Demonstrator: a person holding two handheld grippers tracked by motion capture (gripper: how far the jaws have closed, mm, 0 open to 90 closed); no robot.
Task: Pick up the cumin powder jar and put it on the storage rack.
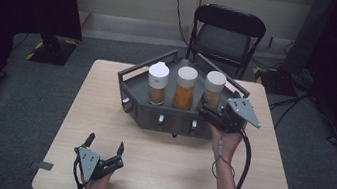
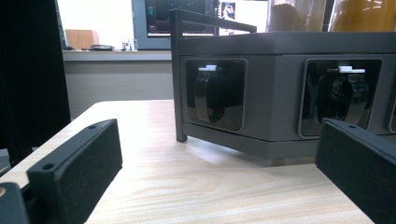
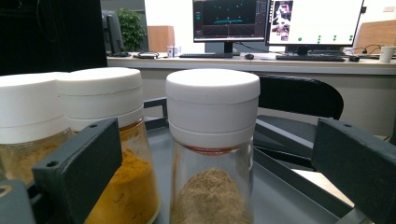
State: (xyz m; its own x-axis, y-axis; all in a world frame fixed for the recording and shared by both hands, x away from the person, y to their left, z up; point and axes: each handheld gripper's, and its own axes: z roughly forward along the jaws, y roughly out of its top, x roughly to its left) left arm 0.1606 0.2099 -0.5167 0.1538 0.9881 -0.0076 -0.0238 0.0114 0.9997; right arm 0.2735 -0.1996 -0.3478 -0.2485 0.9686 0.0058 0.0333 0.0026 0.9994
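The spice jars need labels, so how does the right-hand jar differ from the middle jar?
The right-hand jar holds a low heap of dull brown powder; the middle jar is fuller, with bright orange-yellow powder. The right-hand jar stands between the right gripper and its open fingers; the middle jar stands outside them. Both have white lids and stand upright in the grey tray.

Left gripper (image 1: 105,145) low at the near left of the high view, jaws spread wide, nothing between them; the left hand (image 1: 98,185) grips it from below, wrist near the bottom edge. Right gripper (image 1: 206,106) is raised and reaching forward, jaws wide apart, nothing clamped. Right hand (image 1: 226,136) holds it, forearm stretched out straight, cable looping beside the wrist.
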